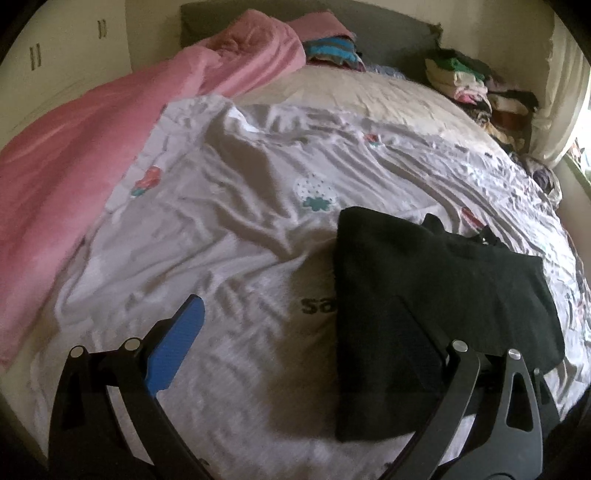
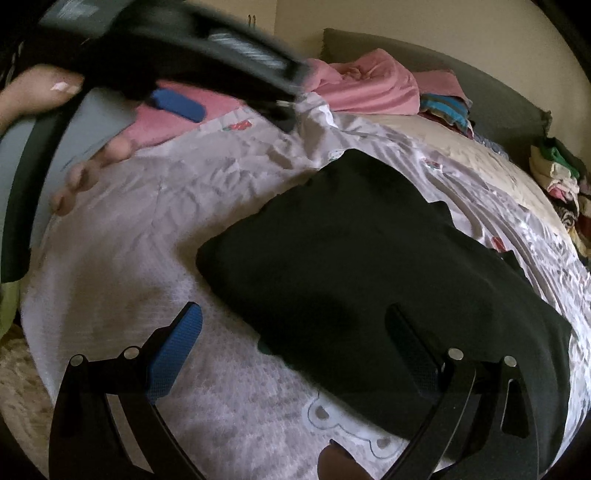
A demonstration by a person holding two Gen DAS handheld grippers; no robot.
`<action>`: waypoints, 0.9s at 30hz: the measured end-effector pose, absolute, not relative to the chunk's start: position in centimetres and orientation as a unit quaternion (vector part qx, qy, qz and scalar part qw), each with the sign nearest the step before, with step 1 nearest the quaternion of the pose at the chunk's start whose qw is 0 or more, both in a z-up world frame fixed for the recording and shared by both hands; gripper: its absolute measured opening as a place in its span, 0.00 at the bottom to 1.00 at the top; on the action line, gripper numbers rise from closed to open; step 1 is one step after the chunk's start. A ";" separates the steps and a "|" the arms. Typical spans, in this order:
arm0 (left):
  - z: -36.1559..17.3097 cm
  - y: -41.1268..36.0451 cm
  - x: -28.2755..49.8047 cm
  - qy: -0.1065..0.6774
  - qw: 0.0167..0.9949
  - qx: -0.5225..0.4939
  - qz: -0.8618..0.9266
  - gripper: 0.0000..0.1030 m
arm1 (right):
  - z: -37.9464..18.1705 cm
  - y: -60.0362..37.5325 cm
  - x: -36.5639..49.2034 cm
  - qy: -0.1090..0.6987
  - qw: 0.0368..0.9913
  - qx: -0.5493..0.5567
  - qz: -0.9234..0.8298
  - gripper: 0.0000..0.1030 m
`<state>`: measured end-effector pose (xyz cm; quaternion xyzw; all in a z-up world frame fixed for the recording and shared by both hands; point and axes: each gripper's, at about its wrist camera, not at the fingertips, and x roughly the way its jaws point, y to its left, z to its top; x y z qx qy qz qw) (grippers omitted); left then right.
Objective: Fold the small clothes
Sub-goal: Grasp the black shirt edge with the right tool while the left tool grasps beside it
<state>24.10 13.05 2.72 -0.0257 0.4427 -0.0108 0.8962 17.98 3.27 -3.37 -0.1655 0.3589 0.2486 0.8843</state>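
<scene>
A black garment (image 1: 436,295) lies flat on the white patterned bed sheet (image 1: 221,240), folded into a rough rectangle. It also shows in the right wrist view (image 2: 369,258). My left gripper (image 1: 299,332) is open and empty; its right finger hangs over the garment's left part and its blue-padded left finger (image 1: 177,343) over bare sheet. My right gripper (image 2: 295,339) is open and empty, with its right finger over the garment's near edge. The left gripper's body (image 2: 177,48) and the hand holding it appear blurred at the upper left of the right wrist view.
A pink blanket (image 1: 74,155) lies bunched along the left side of the bed. Stacks of folded clothes (image 1: 469,85) sit at the far right by the grey headboard (image 1: 388,29); another pile (image 1: 332,51) sits at the far middle. A window is on the right.
</scene>
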 end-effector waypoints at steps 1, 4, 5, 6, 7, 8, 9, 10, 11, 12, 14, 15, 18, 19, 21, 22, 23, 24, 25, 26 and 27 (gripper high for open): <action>2.4 12.9 24.6 0.447 0.894 -0.027 -0.015 0.91 | -3.6 3.4 18.2 0.358 0.884 -0.170 0.247 0.96; 1.0 12.4 26.0 0.462 0.886 -0.029 -0.021 0.91 | -4.3 3.9 18.7 0.358 0.883 -0.189 0.238 0.96; 0.8 12.3 26.3 0.466 0.884 -0.030 -0.023 0.91 | -4.6 4.1 18.8 0.358 0.882 -0.195 0.236 0.96; 0.3 12.2 26.7 0.471 0.881 -0.031 -0.023 0.91 | -4.9 4.3 19.0 0.359 0.881 -0.202 0.234 0.96; -0.1 12.2 27.0 0.475 0.879 -0.033 -0.024 0.91 | -5.1 4.4 19.1 0.359 0.880 -0.209 0.230 0.96; -0.5 12.1 27.3 0.479 0.877 -0.036 -0.027 0.91 | -5.3 4.5 19.2 0.358 0.880 -0.217 0.224 0.96; -0.7 12.1 27.4 0.481 0.875 -0.039 -0.028 0.91 | -5.6 4.8 19.4 0.356 0.880 -0.230 0.215 0.96; -1.1 12.1 27.6 0.485 0.873 -0.040 -0.027 0.91 | -5.9 5.0 19.6 0.355 0.879 -0.240 0.209 0.96; -1.3 12.0 27.7 0.487 0.872 -0.041 -0.028 0.91 | -6.2 5.3 19.7 0.353 0.878 -0.251 0.203 0.96; -1.7 12.0 27.9 0.490 0.870 -0.043 -0.029 0.91 | -6.5 5.6 19.8 0.350 0.878 -0.262 0.195 0.96; -2.2 12.0 28.2 0.496 0.867 -0.046 -0.033 0.91 | -6.9 5.9 20.0 0.344 0.878 -0.276 0.189 0.96; -2.4 12.0 28.3 0.498 0.865 -0.048 -0.034 0.91 | -6.9 6.1 20.0 0.339 0.879 -0.280 0.185 0.96; -2.9 12.1 28.8 0.503 0.862 -0.059 -0.037 0.91 | -7.0 6.1 20.1 0.320 0.884 -0.289 0.177 0.95; -3.0 12.2 29.0 0.505 0.860 -0.064 -0.039 0.91 | -6.9 6.1 20.1 0.316 0.886 -0.291 0.175 0.93; -3.4 12.4 29.3 0.509 0.856 -0.080 -0.042 0.91 | -6.8 5.9 20.0 0.301 0.889 -0.297 0.173 0.83; -3.5 12.5 29.5 0.511 0.854 -0.087 -0.043 0.91 | -6.6 5.8 19.9 0.297 0.891 -0.296 0.175 0.72; -3.6 12.5 29.5 0.512 0.853 -0.092 -0.043 0.91 | -6.3 5.6 19.8 0.292 0.893 -0.293 0.177 0.64; -3.6 12.4 29.6 0.512 0.852 -0.098 -0.046 0.91 | -6.1 5.5 19.7 0.288 0.895 -0.291 0.178 0.60; -3.6 12.4 29.6 0.512 0.851 -0.104 -0.049 0.91 | -5.8 5.2 19.5 0.280 0.898 -0.288 0.178 0.52; -3.6 12.3 29.6 0.512 0.851 -0.109 -0.052 0.91 | -5.5 4.9 19.3 0.273 0.901 -0.284 0.180 0.44; -3.5 12.2 29.6 0.512 0.849 -0.116 -0.058 0.91 | -5.2 4.7 19.2 0.269 0.904 -0.277 0.184 0.38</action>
